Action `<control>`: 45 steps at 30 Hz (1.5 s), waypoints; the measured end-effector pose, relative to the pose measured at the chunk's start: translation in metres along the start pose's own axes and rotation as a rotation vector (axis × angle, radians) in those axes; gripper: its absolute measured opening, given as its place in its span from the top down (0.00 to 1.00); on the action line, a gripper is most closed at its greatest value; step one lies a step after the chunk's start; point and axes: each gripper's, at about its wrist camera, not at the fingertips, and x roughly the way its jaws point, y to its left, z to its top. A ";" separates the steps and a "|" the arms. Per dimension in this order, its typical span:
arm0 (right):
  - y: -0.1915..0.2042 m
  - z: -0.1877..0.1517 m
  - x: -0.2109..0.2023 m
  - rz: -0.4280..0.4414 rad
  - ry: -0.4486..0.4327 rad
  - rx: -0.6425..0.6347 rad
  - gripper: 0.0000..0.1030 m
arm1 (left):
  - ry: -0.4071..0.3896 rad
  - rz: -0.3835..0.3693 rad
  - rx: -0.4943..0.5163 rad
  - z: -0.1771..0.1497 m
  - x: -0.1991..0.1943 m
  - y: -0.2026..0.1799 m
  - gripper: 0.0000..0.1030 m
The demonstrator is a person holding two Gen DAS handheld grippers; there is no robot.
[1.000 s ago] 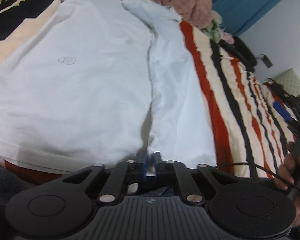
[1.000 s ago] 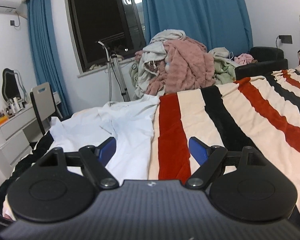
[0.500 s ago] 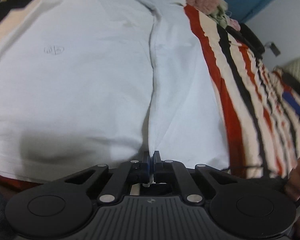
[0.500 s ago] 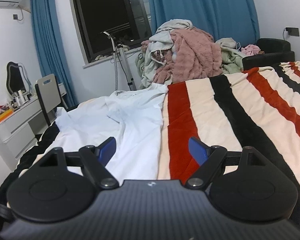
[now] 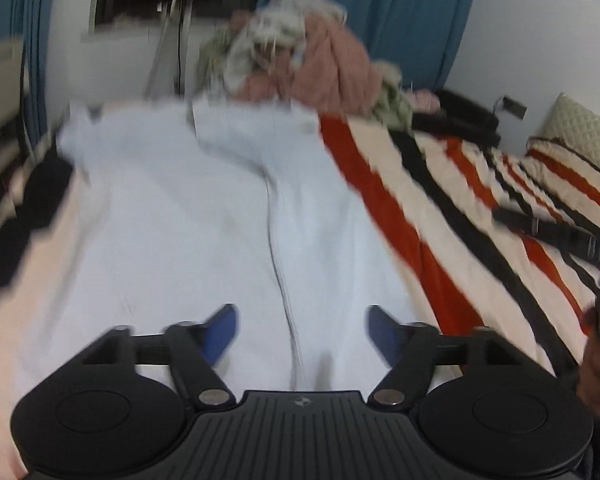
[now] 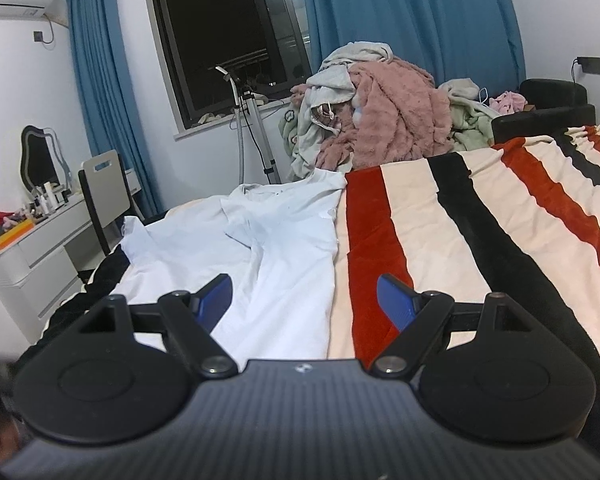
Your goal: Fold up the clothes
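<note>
White shirt (image 5: 204, 240) spread on the striped blanket (image 6: 480, 240).
Left gripper (image 5: 300, 330) jaws opening over its fold, gripping nothing; right gripper (image 6: 304, 300) wide above the shirt's right edge.

L-wrist view motion-blurred; white shirt (image 5: 204, 240) edges smeared.

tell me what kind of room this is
Most likely a bedroom at home. A bed with a striped blanket fills most of the view, a white shirt lies spread on it, a pile of unfolded clothes sits at its far end, and a dressing table with a mirror stands by the curtained window.
</note>
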 end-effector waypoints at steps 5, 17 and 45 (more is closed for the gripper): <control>0.005 -0.002 0.004 0.011 0.002 0.003 0.21 | -0.141 0.035 0.010 0.029 -0.008 -0.002 0.04; 0.017 -0.011 0.019 0.035 0.027 0.014 0.21 | -0.206 0.114 -0.077 0.013 -0.015 0.030 0.00; 0.308 0.022 0.418 0.358 0.267 -0.282 0.22 | -0.258 0.323 -0.474 0.012 -0.014 0.188 0.00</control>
